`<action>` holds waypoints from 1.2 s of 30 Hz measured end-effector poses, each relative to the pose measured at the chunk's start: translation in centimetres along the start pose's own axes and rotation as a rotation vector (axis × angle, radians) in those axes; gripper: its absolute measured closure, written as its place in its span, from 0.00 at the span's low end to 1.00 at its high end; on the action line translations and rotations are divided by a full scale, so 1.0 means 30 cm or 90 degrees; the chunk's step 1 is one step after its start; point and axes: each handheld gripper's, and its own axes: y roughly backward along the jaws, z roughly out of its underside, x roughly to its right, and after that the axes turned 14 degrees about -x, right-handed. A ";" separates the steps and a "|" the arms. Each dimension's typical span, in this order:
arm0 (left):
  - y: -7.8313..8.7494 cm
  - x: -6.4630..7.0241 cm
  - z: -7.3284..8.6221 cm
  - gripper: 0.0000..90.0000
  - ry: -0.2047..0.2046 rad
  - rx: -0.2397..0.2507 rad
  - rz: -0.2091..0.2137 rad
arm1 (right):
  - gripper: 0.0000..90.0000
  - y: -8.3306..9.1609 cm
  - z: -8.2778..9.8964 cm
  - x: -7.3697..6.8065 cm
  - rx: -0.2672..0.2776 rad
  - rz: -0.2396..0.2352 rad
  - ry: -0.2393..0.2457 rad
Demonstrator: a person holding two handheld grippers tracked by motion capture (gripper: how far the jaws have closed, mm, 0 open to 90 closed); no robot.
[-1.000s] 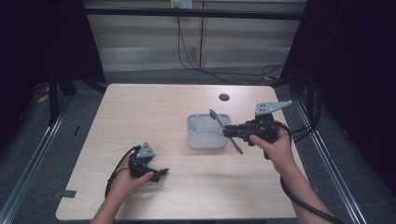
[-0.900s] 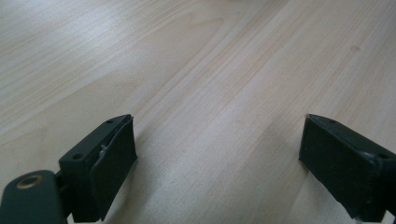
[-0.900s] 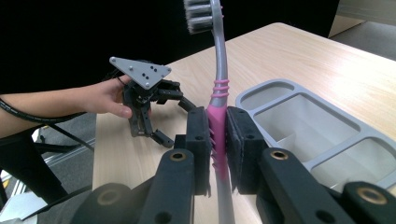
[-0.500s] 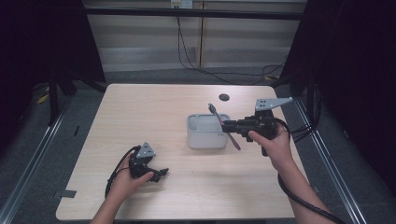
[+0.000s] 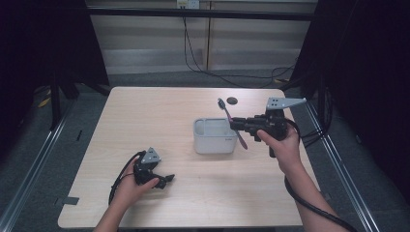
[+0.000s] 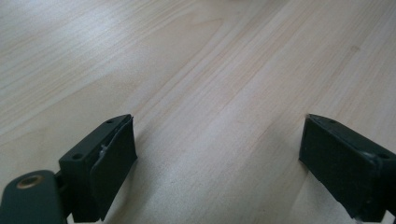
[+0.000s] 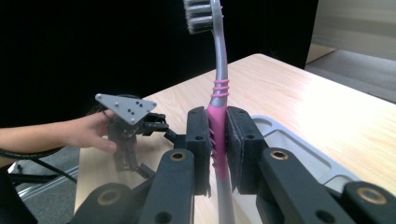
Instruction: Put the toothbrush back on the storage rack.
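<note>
Toothbrush (image 7: 218,100) clamped mid-handle between right gripper (image 7: 218,140) jaws, bristles up, beside tray (image 5: 215,144); gripper held level above table (image 5: 145,116); left gripper (image 6: 217,154) rested low, jaws spread wide.

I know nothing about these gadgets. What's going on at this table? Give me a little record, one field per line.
Surface: light wooden table
Right gripper: held up above the table, jaws shut on a toothbrush
Toothbrush: pink and grey handle clamped upright between the jaws, bristle head on top
Tray: shallow grey tub near the table's middle, beside the toothbrush
Left gripper: low over bare wood near the front edge, jaws wide open, nothing between them
Small dark disc: lying on the table's far side; what it is, I cannot tell
</note>
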 end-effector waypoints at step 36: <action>0.000 0.000 0.000 0.11 0.000 0.000 0.000 | 0.89 -0.019 -0.060 0.028 0.056 0.046 -0.002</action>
